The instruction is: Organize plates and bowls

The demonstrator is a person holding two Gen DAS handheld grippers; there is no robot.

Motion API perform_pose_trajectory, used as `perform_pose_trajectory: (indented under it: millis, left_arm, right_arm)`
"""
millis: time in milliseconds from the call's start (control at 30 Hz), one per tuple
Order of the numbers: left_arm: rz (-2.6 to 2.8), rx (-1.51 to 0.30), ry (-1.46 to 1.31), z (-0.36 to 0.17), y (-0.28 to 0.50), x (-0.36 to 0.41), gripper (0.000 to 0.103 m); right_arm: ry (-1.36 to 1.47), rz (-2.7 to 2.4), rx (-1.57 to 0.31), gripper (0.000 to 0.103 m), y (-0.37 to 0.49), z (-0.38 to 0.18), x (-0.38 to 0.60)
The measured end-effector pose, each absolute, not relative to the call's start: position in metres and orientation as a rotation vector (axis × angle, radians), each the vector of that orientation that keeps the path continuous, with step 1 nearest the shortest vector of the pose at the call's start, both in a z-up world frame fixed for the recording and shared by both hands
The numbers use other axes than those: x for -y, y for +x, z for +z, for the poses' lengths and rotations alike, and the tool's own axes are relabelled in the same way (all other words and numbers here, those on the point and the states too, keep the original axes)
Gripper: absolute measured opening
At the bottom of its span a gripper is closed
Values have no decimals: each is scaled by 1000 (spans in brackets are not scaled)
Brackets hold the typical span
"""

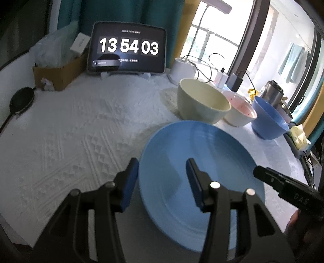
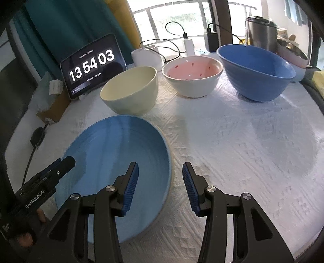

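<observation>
Both claws, left claw (image 1: 162,174) and right claw (image 2: 160,178), are spread and empty; the blue plate (image 2: 113,161) looks hard, smooth and breakable, so pinch its rim at 3 o'clock.

Daylight floods in from the far window (image 2: 168,18), which is blown out to white glare. Soft shadows fall toward the near side on the white tablecloth (image 2: 232,145). Both fisheye views bend strongly at the edges (corners go black), with slight blur throughout.

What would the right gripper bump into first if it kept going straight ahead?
Probably the white tablecloth, just past the blue plate. The right gripper points downward, its open jaws straddling the plate's right edge, so it might clip that rim; depth is unclear.
</observation>
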State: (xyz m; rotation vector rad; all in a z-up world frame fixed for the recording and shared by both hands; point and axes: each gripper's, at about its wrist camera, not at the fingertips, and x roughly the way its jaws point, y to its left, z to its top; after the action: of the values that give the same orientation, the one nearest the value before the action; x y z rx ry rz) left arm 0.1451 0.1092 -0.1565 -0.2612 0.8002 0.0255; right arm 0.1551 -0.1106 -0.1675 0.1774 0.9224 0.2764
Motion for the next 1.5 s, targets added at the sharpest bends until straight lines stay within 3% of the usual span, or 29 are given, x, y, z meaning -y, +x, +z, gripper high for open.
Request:
perform_pose_trajectory:
  millis: [400, 800, 1500]
  left_arm:
    - [99, -752, -239, -138, 131, -97, 51]
    - [-1, -709, -153, -114, 128, -37, 51]
    - [-78, -638, -16, -89, 177, 38, 51]
  right_arm:
    - [220, 261, -883, 48, 137, -158, 144]
    - [254, 236, -828, 48, 130, -148, 187]
    - [296, 147, -725, 48, 157, -134, 268]
